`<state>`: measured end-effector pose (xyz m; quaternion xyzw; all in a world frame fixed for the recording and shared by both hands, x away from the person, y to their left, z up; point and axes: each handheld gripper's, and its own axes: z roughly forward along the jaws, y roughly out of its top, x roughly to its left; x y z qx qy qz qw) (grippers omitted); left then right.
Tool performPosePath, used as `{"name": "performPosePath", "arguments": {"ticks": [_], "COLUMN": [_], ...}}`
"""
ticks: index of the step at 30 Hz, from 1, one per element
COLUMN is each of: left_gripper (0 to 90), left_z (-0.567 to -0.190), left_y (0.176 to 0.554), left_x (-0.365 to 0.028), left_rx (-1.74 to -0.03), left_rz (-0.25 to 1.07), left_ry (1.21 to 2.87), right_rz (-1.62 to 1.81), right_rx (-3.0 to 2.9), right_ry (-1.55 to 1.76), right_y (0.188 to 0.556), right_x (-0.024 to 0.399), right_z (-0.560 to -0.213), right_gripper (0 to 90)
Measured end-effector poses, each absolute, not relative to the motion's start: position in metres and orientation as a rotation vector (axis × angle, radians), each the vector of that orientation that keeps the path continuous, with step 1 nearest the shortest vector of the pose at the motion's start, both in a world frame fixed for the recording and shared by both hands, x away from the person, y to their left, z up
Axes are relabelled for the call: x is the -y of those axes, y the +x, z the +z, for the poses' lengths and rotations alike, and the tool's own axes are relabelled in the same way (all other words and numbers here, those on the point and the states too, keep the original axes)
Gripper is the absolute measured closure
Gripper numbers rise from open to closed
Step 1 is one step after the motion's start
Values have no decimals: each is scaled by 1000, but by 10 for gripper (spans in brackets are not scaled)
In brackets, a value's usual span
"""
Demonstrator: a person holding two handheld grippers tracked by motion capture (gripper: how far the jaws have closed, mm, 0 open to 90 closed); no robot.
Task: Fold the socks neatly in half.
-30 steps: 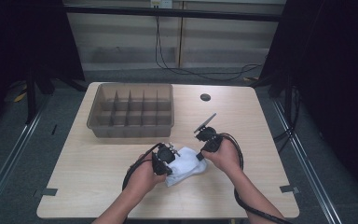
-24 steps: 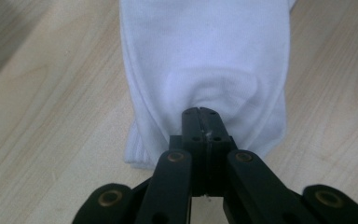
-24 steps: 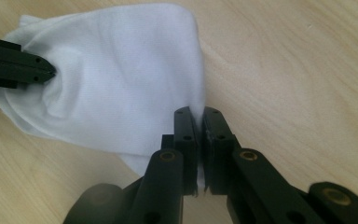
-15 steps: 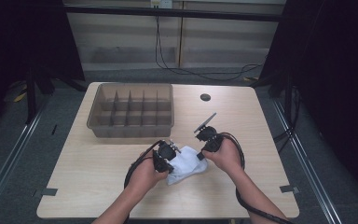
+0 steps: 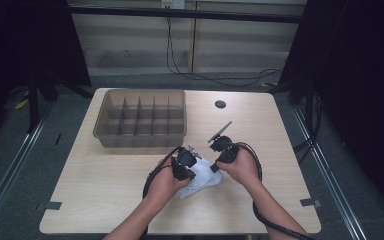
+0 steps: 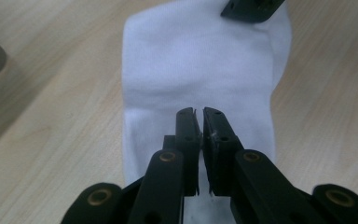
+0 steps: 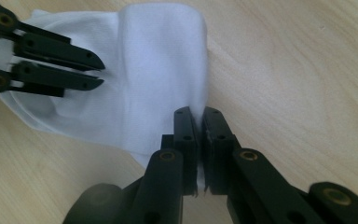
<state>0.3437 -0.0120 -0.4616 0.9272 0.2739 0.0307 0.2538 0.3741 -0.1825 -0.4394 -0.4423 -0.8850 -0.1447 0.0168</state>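
A white sock (image 5: pixel 203 183) lies flat on the wooden table (image 5: pixel 105 180), near its front middle. My left gripper (image 5: pixel 194 173) rests over the sock (image 6: pixel 191 60). Its jaws have just been opening a hair and stand almost together, with only a sliver of gap; I see no cloth drawn between them (image 6: pixel 198 112). My right gripper (image 5: pixel 213 168) comes from the right and is shut on the sock's edge (image 7: pixel 200 70), which runs in between its jaws (image 7: pixel 198 112). The left gripper's fingers (image 7: pixel 60 51) lie across the sock at the upper left of the right gripper view.
A brown tray with several compartments (image 5: pixel 140 140) stands behind the hands, at the table's back left. A small black round hole or cap (image 5: pixel 220 104) sits at the back right. Bare tabletop lies to the left and right of the hands.
The left hand and its gripper have shifted slightly toward the right gripper over the sock. The right hand has kept still.
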Motion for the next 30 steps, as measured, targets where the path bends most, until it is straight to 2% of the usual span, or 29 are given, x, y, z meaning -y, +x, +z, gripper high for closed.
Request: {"name": "performPosePath", "arguments": {"ticks": [11, 20, 30], "left_gripper": [879, 868, 893], "left_z": [-471, -470, -443], "left_y": [346, 349, 347], "left_x": [22, 24, 5], "left_rx": [-735, -767, -760], "left_rz": [117, 111, 50], "left_ry": [2509, 2484, 2549], "right_rz": [-517, -528, -477], "right_rx": [2724, 2733, 2754], "right_ry": [-1370, -1357, -1388], "right_y": [373, 371, 375], "right_x": [184, 181, 190], "right_z": [-430, -426, -432], "right_gripper": [859, 859, 858]}}
